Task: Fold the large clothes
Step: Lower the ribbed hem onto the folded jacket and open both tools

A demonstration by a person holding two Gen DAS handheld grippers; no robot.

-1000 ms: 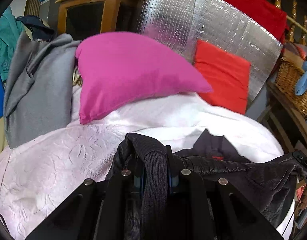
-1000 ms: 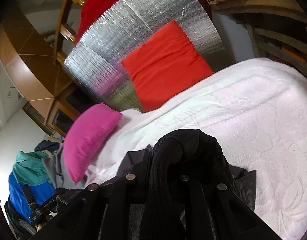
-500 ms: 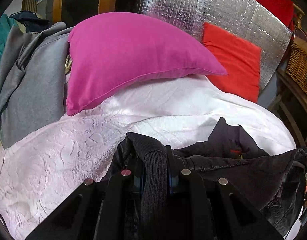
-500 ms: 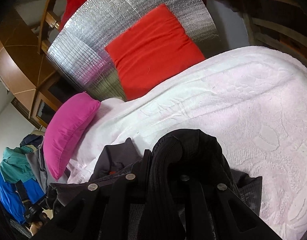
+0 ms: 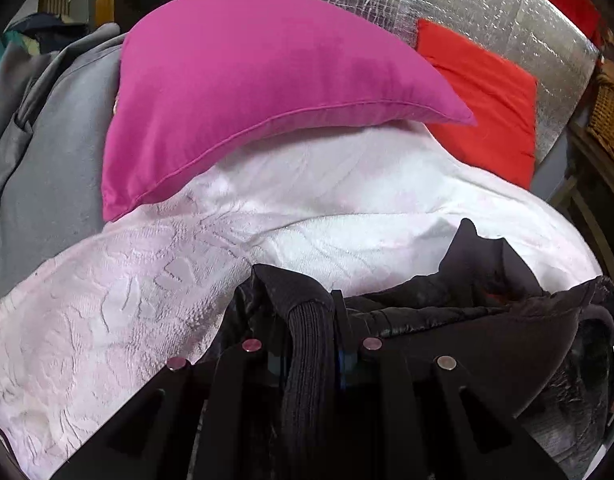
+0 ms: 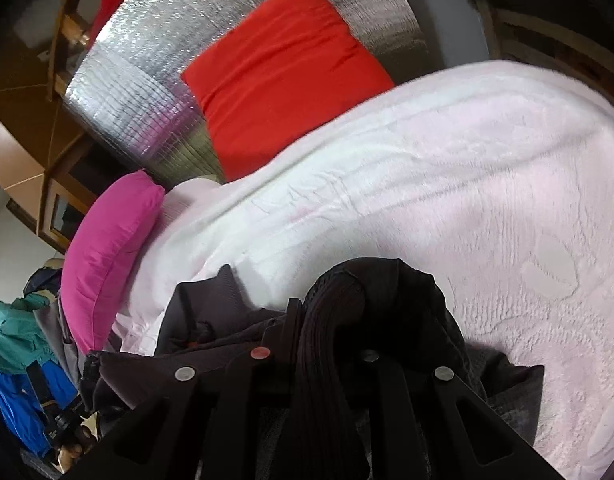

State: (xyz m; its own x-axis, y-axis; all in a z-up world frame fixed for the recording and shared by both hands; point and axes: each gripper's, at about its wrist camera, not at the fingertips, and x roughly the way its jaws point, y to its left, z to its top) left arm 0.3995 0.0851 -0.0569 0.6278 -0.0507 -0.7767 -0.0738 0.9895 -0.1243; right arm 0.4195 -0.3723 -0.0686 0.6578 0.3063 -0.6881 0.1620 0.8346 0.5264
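The black jacket (image 5: 487,320) stretches lengthwise between our left gripper (image 5: 311,320) and right gripper (image 6: 331,312), each clamped tight on a ribbed cuff, over the white bedspread (image 5: 307,200).

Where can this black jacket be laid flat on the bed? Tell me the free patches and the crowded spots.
Free: the white bedspread between the black jacket and the red cushion, and its near-left stretch below the pink pillow. Crowded: the head end, with both cushions against the silver panel, and the left edge, with the grey garment.
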